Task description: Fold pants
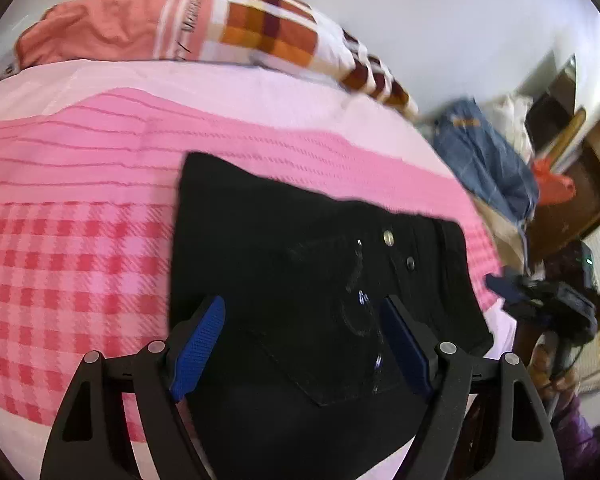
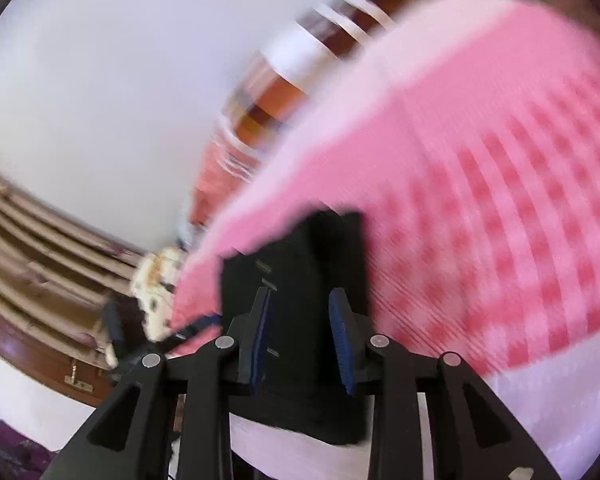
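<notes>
Pink checked blanket (image 1: 72, 264) covers the bed, and the black pants (image 1: 300, 264) lie folded on it, from centre toward 5 o'clock in the left view. The left gripper (image 1: 302, 344) hovers wide open over them, holding nothing; the right gripper (image 2: 302, 340), blurred, stands part open astride the fold's edge, and whether its pads touch cloth I cannot tell. Any snag on withdrawal could drag the top layer and undo the fold.
</notes>
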Available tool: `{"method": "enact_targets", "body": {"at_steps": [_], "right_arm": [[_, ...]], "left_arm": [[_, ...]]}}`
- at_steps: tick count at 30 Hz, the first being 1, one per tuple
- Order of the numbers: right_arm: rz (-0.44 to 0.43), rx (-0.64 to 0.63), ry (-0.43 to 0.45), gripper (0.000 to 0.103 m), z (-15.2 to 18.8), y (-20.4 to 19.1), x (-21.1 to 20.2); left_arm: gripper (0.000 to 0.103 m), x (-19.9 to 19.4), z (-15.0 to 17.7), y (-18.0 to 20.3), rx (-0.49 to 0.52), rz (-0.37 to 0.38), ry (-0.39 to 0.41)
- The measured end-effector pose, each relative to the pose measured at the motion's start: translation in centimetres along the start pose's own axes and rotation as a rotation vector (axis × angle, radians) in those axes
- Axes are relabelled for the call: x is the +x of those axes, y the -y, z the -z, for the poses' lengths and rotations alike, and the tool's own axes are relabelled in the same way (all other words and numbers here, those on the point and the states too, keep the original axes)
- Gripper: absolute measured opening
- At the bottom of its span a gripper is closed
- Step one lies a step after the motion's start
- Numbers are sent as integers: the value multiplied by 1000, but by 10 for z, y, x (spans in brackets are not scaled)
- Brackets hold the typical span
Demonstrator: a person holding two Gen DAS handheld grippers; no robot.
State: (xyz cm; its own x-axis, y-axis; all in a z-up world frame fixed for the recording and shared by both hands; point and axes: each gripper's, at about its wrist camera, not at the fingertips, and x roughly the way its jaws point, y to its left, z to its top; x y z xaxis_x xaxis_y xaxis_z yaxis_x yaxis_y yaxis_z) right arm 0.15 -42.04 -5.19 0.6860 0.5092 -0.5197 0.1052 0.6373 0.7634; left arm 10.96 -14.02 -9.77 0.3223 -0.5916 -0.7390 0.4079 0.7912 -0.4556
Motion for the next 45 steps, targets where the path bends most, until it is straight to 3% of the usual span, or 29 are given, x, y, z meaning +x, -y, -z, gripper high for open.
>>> {"method": "enact_targets", "body": {"at_steps": [2,5,10,12,18,21,23,25,28,30,37,45], "right_arm": [[-11,-79,15,29,-7,-21,4],[68,-222,-2,29,-12,-45,35],[254,-336,-71,29,-7,-42,85],[290,-335,-121,28,1,-30,98],[241,-230,-130,20,-2,-11,90],[180,-200,-37,32,-1,-25,62],[144,-175,-2,53,6,-32,48],[120,-147,-5,58,14,-36,44],[170,-167,-38,58,32,-51,49],[266,-232,-54,58,46,-68,53],[375,-334,-29,58,73,-105,56],[350,-308,-20,64,87,-116,56]], "left_arm": [[80,-3,-2,-6,6,-26,19],[80,2,-3,-15,-5,-61,8],[80,16,4,-32,-33,-93,-26],[80,20,12,-35,-39,-88,-28],[81,24,17,-19,60,-150,-22],[81,21,15,-14,86,-187,-19],[81,17,13,-10,115,-220,-5],[81,14,12,-8,134,-263,7],[81,14,13,-8,145,-303,-3],[81,13,15,-8,146,-326,-5],[81,-2,23,-5,168,-410,22],[86,-27,29,2,193,-484,96]]}}
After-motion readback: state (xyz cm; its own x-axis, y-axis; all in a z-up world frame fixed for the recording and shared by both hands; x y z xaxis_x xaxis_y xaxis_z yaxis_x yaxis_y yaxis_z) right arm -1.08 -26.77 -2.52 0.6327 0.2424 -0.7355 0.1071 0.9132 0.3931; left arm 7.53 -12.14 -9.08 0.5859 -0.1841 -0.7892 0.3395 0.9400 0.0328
